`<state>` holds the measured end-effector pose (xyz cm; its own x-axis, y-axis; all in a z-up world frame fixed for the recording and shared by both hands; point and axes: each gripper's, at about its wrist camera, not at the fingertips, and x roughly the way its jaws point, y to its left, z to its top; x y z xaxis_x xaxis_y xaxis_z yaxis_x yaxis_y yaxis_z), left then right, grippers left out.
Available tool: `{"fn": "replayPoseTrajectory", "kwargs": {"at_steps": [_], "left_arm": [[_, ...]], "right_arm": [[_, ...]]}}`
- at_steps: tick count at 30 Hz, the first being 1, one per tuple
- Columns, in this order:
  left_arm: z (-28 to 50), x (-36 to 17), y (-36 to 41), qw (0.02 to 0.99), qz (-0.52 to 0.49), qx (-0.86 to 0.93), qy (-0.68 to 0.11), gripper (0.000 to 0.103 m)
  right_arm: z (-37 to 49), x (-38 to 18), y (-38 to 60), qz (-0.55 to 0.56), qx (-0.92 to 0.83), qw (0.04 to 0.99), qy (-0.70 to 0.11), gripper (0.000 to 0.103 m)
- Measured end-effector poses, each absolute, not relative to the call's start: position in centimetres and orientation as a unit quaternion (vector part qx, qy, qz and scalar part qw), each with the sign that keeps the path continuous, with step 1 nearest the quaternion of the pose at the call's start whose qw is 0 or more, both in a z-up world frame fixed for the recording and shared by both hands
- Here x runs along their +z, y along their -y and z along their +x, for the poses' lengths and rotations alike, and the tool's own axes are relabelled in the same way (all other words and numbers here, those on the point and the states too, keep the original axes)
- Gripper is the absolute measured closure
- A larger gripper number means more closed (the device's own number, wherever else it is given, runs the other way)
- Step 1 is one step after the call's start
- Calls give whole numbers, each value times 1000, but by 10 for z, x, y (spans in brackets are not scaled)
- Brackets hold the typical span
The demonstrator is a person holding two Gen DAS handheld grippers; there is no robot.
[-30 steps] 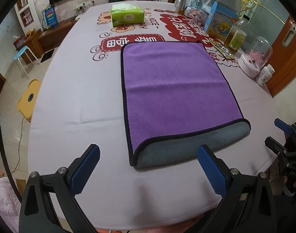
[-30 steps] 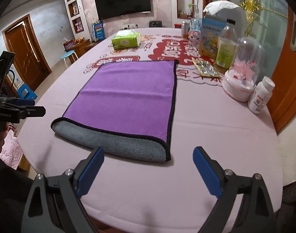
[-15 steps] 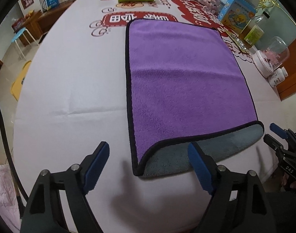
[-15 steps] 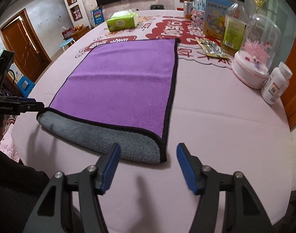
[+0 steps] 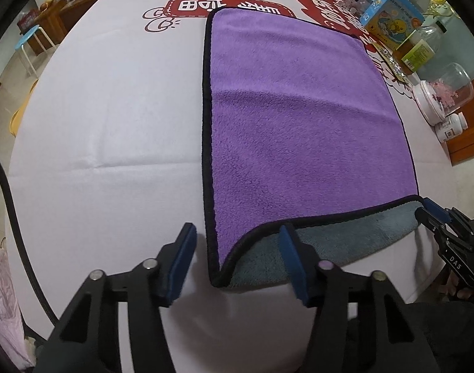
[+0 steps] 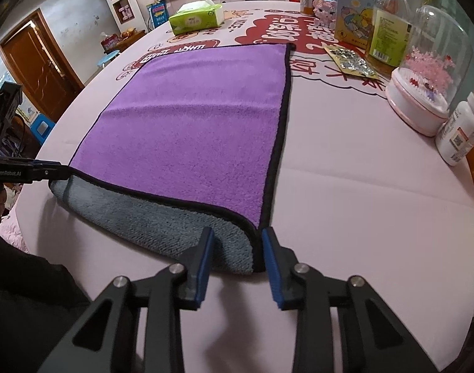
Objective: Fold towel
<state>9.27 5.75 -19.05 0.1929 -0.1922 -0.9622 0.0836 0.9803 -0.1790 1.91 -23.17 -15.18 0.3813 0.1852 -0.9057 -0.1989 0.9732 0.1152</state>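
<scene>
A purple towel (image 5: pixel 299 118) with black trim lies flat on the table, its near edge curled to show the grey underside (image 5: pixel 345 242). It also shows in the right wrist view (image 6: pixel 199 130). My left gripper (image 5: pixel 237 251) is open, its jaws straddling the towel's near left corner. My right gripper (image 6: pixel 237 248) is open but narrowed, its jaws on either side of the near right corner (image 6: pixel 255 248). Each gripper appears in the other's view, the right gripper (image 5: pixel 445 230) at the right edge of the left wrist view, the left gripper (image 6: pixel 35 171) at the left edge of the right wrist view.
The table wears a pink printed cloth (image 6: pixel 361 186). A green tissue box (image 6: pixel 196 15) stands at the far side. At the right are a glass-domed pink ornament (image 6: pixel 429 71), a white pill bottle (image 6: pixel 460 133), blister packs (image 6: pixel 348 62), a jar and boxes.
Both grippers moved forward and down to the towel's near corners. Both jaws have narrowed, the right more than the left.
</scene>
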Motion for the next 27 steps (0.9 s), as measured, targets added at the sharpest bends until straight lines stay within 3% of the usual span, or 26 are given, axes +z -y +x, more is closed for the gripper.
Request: {"fn": "replayPoseTrajectory", "kwargs": {"at_steps": [7, 14, 27], "left_arm": [[93, -192, -56, 768, -41, -90, -632, 62], [93, -190, -56, 767, -34, -93, -634, 83], [90, -193, -51, 762, -17, -99, -639, 98]], "right_arm": [[23, -152, 238, 0, 123, 829, -546, 86], [27, -152, 241, 3, 127, 829, -545, 92], [28, -152, 240, -2, 127, 827, -548, 97]]}}
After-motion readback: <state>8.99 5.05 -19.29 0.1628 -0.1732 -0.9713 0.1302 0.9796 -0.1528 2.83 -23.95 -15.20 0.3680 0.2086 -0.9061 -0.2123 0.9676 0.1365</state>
